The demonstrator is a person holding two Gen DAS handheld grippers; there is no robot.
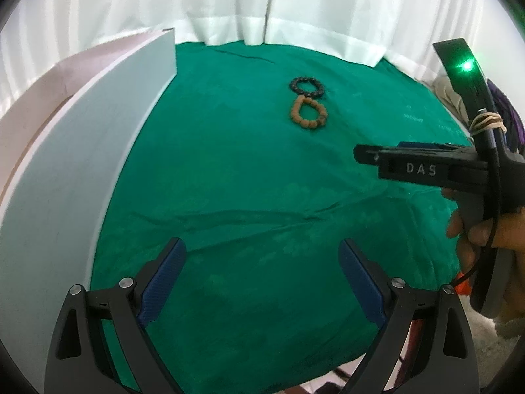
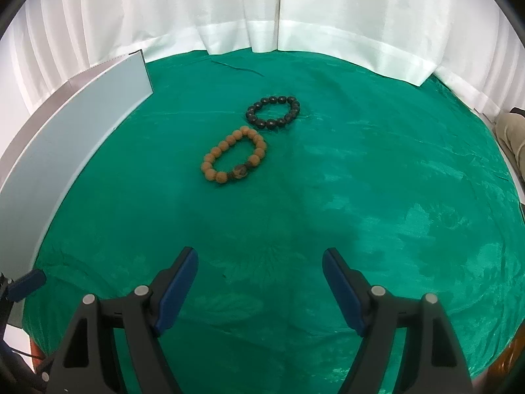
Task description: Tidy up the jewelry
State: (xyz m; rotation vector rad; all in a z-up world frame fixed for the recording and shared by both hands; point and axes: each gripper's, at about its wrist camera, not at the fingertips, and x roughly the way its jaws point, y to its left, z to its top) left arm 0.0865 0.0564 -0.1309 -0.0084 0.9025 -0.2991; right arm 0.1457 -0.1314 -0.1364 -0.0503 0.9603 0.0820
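Observation:
A brown beaded bracelet (image 2: 233,157) and a black beaded bracelet (image 2: 273,112) lie side by side, touching, on the green cloth (image 2: 361,197). In the left wrist view the brown bracelet (image 1: 308,112) and the black bracelet (image 1: 307,87) lie far ahead. My left gripper (image 1: 262,275) is open and empty above the near part of the cloth. My right gripper (image 2: 260,282) is open and empty, well short of the bracelets. The right gripper also shows from the side in the left wrist view (image 1: 364,154), held in a hand.
A white box wall (image 1: 85,151) stands along the left edge of the cloth, also in the right wrist view (image 2: 75,131). White curtains (image 2: 262,10) hang behind the table. Folded clothes (image 2: 512,134) lie at the far right.

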